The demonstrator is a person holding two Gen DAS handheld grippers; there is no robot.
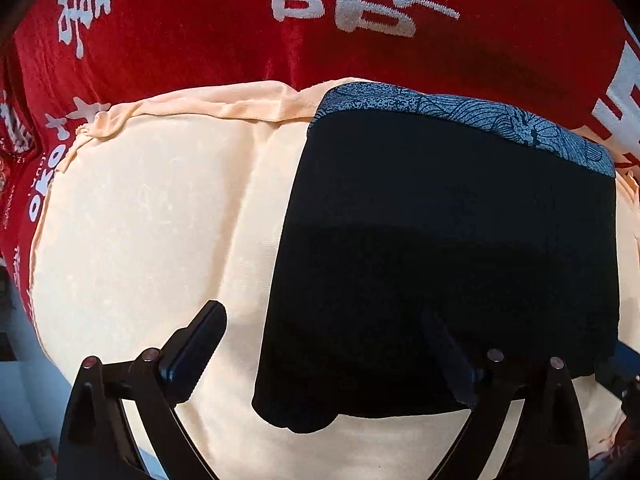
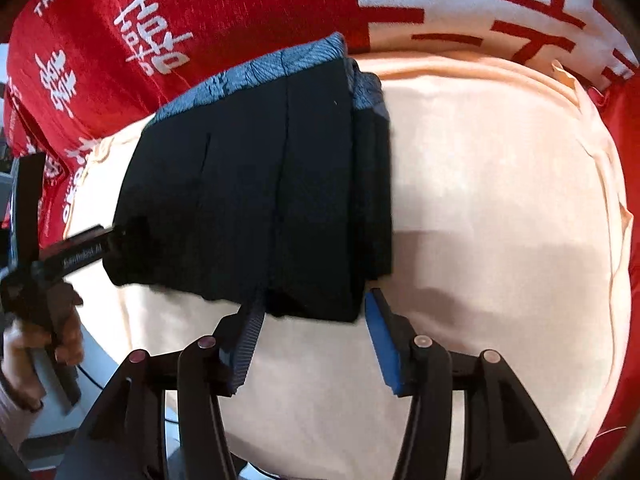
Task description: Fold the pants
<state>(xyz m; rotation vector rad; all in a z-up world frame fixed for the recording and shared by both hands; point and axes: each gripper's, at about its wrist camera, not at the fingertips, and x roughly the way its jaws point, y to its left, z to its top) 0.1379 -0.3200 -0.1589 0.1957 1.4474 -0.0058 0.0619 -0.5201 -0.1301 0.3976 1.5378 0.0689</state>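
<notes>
The black pants [image 1: 440,248] lie folded into a compact rectangle on a cream cloth [image 1: 140,220], with a blue patterned waistband [image 1: 460,108] at the far edge. My left gripper [image 1: 324,320] is open above the near left part of the pants, its right finger over the black fabric. In the right wrist view the pants [image 2: 260,200] lie ahead and to the left. My right gripper [image 2: 316,312] is open at the near edge of the folded stack, empty. The left gripper [image 2: 80,248] shows at the pants' left side.
The cream cloth [image 2: 500,220] covers a cushion-like surface on a red cloth [image 1: 200,40] with white characters. A white panel with red characters [image 2: 480,8] lies at the far right. A hand [image 2: 40,344] holds the left tool.
</notes>
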